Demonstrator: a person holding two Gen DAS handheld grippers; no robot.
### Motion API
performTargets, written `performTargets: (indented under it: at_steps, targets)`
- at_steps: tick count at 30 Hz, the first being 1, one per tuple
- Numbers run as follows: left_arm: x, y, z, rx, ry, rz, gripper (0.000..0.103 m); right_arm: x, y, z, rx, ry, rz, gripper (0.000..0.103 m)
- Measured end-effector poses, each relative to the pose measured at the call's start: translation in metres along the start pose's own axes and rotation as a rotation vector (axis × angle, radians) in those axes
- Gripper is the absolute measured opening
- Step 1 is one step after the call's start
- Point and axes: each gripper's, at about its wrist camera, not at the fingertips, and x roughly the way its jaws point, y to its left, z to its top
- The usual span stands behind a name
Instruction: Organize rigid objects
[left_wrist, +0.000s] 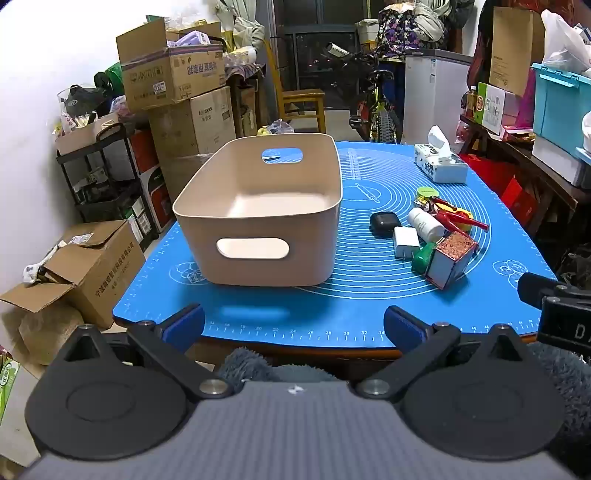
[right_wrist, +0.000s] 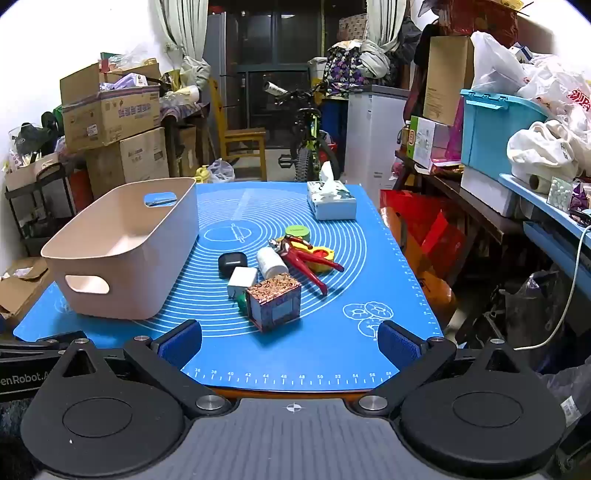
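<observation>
Blue mat (right_wrist: 332, 339), seemingly cluttered storeroom.

White wall (right_wrist: 29, 55) left, stacked brown cardboard boxes (right_wrist: 114, 125) — wooden chair (right_wrist: 242, 142), black-and-green bicycle (right_wrist: 308, 147), dark glass door (right_wrist: 275, 51) behind.

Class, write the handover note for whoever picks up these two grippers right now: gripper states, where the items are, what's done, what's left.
Left gripper: open, empty, at the near edge of the mat.
Right gripper: open, empty, also at the near edge.
Beige bin: left side of the blue mat, nothing visible inside.
Cluster to its right: patterned box, white charger, black earbud case, white bottle, red pliers, green lid.
Done: nothing. Left: everything.
</observation>
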Motion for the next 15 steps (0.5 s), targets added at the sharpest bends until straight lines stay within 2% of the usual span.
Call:
performTargets:
  at_steps: [15]
  targets:
    - [0.0002, -0.0001, 0.0000, 0.001, 0.005, 0.001, 0.102, 0.0001, -0.0006, 0.0001, 0.006, 0.003, 0.004, 0.101]
